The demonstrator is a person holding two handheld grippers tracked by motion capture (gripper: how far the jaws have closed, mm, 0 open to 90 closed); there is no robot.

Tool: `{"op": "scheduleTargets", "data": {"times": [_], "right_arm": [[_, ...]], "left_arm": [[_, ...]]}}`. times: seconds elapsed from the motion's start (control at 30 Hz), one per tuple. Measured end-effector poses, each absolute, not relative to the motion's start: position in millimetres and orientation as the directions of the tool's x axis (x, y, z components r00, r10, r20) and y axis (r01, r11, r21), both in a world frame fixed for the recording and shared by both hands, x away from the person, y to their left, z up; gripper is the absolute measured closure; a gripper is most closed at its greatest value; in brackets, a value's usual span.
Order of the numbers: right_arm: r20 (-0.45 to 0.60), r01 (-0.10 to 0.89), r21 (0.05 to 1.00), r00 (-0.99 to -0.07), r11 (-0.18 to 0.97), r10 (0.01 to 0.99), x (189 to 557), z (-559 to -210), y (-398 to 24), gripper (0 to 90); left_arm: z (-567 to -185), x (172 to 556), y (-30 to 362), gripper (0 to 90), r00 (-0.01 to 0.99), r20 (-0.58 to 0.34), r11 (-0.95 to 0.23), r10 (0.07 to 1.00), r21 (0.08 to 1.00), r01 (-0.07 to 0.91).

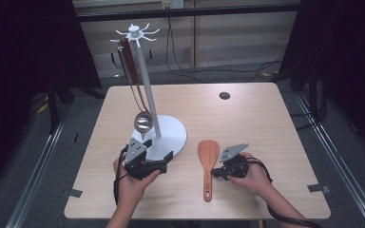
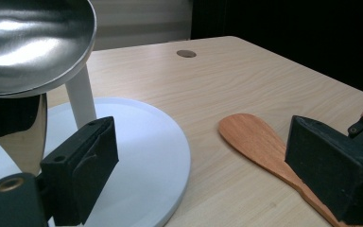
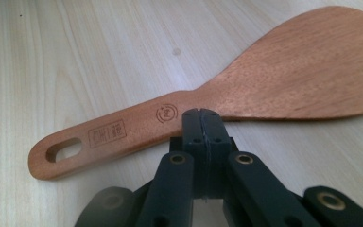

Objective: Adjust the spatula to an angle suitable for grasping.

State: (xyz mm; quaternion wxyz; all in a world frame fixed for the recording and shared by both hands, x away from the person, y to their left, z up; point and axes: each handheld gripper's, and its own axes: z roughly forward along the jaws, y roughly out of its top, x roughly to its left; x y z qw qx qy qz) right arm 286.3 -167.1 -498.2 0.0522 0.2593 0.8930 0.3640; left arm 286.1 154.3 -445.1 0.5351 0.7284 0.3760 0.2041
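Observation:
A wooden spatula (image 1: 208, 156) lies flat on the table, blade away from me and handle hole toward the front edge. My right gripper (image 1: 215, 172) is at its right, jaws pointing at the handle. In the right gripper view the right gripper (image 3: 202, 115) is shut, pads pressed together with nothing between them, tips right at the edge of the spatula (image 3: 283, 71) neck. My left gripper (image 1: 166, 161) rests at the front rim of the white stand base (image 1: 175, 137). The left gripper (image 2: 203, 151) is open, one jaw over the base (image 2: 142, 156), the other near the spatula (image 2: 255, 142).
A white utensil stand pole (image 1: 147, 85) rises from the base, with a steel ladle (image 1: 143, 122) and a brown-handled utensil (image 1: 128, 61) hanging from its top hooks. The ladle bowl (image 2: 28, 42) hangs close above my left jaw. A dark cable hole (image 1: 224, 95) sits at the table's far side.

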Motion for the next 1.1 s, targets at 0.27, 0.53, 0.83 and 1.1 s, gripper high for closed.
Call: {"op": "scheduleTargets", "data": {"times": [0.27, 0.53, 0.83, 1.1], "right_arm": [[0.102, 0.415, 0.684, -0.869, 0.599, 0.485, 288, -499, -153, 90.0], [0.075, 0.401, 0.705, -0.863, 0.585, 0.500, 290, -502, -135, 90.0], [0.079, 0.402, 0.729, -0.853, 0.554, 0.516, 296, -492, -132, 90.0], [0.043, 0.407, 0.762, -0.808, 0.504, 0.588, 328, -488, -124, 90.0]], "left_arm": [[-444, 285, 159, 10.5, 0.628, -0.110, -0.130, 0.770, 0.937, 0.324], [-444, 285, 160, 10.7, 0.616, -0.113, -0.127, 0.780, 0.935, 0.332], [-445, 285, 162, 10.9, 0.619, -0.126, -0.116, 0.775, 0.935, 0.335], [-444, 285, 163, 11.1, 0.613, -0.131, -0.108, 0.779, 0.935, 0.337]]}}
